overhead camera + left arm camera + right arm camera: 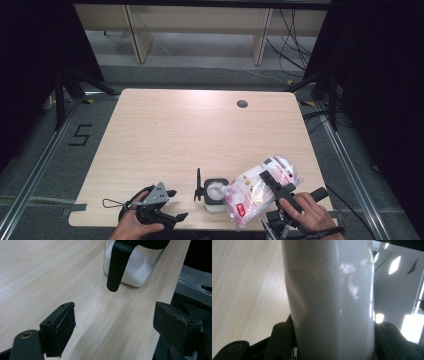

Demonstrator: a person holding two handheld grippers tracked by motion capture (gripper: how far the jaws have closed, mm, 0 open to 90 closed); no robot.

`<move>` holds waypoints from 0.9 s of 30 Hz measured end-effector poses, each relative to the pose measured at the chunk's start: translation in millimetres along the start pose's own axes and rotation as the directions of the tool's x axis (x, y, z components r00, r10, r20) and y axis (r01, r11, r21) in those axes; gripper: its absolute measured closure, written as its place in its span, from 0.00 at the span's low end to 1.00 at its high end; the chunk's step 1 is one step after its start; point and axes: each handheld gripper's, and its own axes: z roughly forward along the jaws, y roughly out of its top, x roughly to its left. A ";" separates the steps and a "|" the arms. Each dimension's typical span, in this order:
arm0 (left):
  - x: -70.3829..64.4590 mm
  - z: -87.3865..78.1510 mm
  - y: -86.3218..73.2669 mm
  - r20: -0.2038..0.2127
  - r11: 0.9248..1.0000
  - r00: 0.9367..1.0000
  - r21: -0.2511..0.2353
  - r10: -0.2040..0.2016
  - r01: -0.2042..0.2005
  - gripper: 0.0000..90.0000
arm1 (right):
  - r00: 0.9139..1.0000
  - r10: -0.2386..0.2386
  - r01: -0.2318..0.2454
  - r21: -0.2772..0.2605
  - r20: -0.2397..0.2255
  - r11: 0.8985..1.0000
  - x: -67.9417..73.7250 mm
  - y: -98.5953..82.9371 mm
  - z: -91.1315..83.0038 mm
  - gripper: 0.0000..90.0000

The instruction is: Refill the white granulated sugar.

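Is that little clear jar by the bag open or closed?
Open. The jar's black lid stands flipped up at its left, and the tilted bag points into its mouth.

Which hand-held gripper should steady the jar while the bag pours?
Left. The left hand-held gripper is open, empty and beside the jar. The right hand-held gripper is clamped on the tilted bag at the jar's mouth.

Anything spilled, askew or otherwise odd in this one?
Nothing looks spilled. The bag, clamped in the right hand-held gripper, is tilted with its corner at the open container, which holds white granules. The lid stands upright. The left hand-held gripper is open nearby.
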 end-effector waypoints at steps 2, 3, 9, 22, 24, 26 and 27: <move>-0.3 0.0 -0.1 0.000 1.000 1.000 0.000 -0.004 0.004 0.20 | 0.999 -0.039 0.040 -0.026 0.018 0.999 -3.2 0.4 1.1 0.60; 0.0 0.0 0.0 0.000 1.000 1.000 0.001 0.002 -0.002 0.20 | 0.999 -0.040 0.040 -0.025 0.018 0.999 -3.4 0.5 1.1 0.60; -0.4 -0.1 -0.1 -0.002 1.000 1.000 0.002 -0.003 0.003 0.19 | 0.999 -0.042 0.042 -0.003 -0.001 0.999 -2.9 1.2 -0.7 0.60; -0.2 0.0 -0.1 -0.003 1.000 1.000 0.002 0.002 -0.002 0.20 | 0.995 -0.098 0.098 -0.001 0.008 0.995 -9.2 4.9 -1.8 0.60; -0.3 -0.1 -0.1 -0.002 1.000 1.000 0.001 -0.002 0.002 0.20 | 0.996 -0.090 0.090 0.012 0.000 0.996 -8.2 5.2 -2.5 0.60; 0.2 0.1 0.0 -0.001 1.000 1.000 0.000 0.003 -0.003 0.20 | 0.993 -0.121 0.121 -0.001 0.005 0.993 -8.7 5.2 -0.7 0.60; -0.6 0.8 -0.3 -0.001 1.000 1.000 -0.008 -0.007 0.007 0.20 | 0.994 -0.111 0.111 0.003 0.009 0.994 -6.6 4.8 -0.4 0.60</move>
